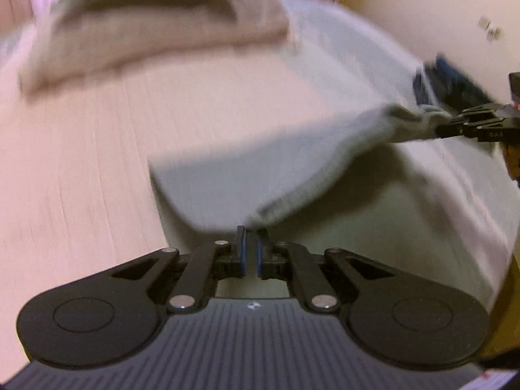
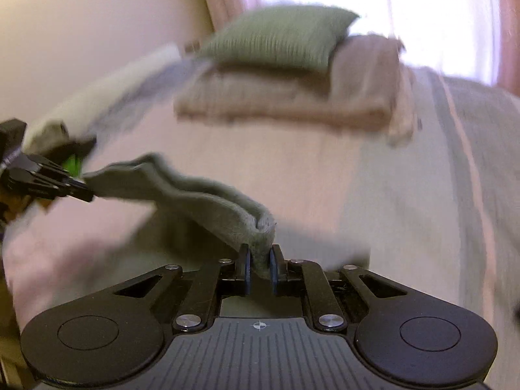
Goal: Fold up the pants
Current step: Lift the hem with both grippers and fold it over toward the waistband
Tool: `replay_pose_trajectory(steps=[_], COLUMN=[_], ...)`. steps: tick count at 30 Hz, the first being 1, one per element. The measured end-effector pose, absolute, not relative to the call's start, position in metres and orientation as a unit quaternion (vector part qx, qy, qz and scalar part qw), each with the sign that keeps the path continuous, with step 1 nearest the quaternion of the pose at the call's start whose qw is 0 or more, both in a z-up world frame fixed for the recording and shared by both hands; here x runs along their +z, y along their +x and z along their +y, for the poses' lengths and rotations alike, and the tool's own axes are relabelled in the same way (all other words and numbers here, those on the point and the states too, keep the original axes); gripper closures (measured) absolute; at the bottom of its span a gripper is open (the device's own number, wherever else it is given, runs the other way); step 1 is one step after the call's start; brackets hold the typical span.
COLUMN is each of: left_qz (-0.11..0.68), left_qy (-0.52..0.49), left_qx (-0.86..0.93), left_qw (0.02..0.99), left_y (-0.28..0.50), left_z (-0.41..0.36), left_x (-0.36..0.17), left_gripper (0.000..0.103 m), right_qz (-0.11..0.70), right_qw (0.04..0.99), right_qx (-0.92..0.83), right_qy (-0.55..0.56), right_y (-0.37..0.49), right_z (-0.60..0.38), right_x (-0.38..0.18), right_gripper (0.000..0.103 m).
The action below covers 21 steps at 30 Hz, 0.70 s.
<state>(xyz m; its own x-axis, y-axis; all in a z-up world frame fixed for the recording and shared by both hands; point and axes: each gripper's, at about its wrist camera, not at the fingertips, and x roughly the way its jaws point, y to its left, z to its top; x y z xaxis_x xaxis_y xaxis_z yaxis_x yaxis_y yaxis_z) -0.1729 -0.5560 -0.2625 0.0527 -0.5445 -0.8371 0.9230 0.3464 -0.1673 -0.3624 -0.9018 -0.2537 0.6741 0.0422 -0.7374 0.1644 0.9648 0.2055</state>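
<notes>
Close by, the right tool [image 2: 260,265] is clamped on a thick bunched edge of the grey pants [image 2: 201,191], and the left tool [image 1: 250,247] has its jaws pinched together on another edge of the pants [image 1: 260,169]. The cloth hangs lifted between the two, sagging over the bed [image 1: 81,162]. It looks soft, light and floppy, so hems or waistband corners seem the best grip. Farther off, a green pillow [image 2: 279,39] rests on a folded blanket [image 2: 292,100].
</notes>
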Motion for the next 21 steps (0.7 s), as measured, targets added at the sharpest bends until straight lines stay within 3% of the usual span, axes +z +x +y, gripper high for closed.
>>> replay_pose_trajectory(steps=[5,7,11,14,21], left_qz=[0.513,0.531,0.580,0.590,0.606], left_qy=[0.234,0.208,0.109,0.047,-0.005], left_qx=[-0.488,-0.477,-0.441,-0.421,-0.398], left_qw=[0.665,0.668,0.676,0.687,0.688], left_y=[-0.206,-0.209,-0.197,-0.187,-0.176], left_z=[-0.519,-0.509,-0.497,-0.498,-0.520], left_x=[-0.317,-0.322,-0.327,-0.329,-0.352], left_gripper=[0.097,0.096,0.082,0.077,0.077], right_qz=[0.493,0.492,0.459,0.440,0.430], right_qw=[0.851,0.838,0.829,0.821,0.820], right_qx=[-0.096,-0.122,-0.167,-0.187,-0.177], right_qy=[0.154,0.201,0.273,0.313,0.334], right_y=[-0.401,-0.410,-0.419,-0.412,-0.399], right_z=[-0.856,-0.848,-0.842,-0.847,-0.869], right_x=[-0.305,-0.308,-0.301,-0.305,-0.326], right_gripper=[0.082,0.074,0.056,0.053,0.052])
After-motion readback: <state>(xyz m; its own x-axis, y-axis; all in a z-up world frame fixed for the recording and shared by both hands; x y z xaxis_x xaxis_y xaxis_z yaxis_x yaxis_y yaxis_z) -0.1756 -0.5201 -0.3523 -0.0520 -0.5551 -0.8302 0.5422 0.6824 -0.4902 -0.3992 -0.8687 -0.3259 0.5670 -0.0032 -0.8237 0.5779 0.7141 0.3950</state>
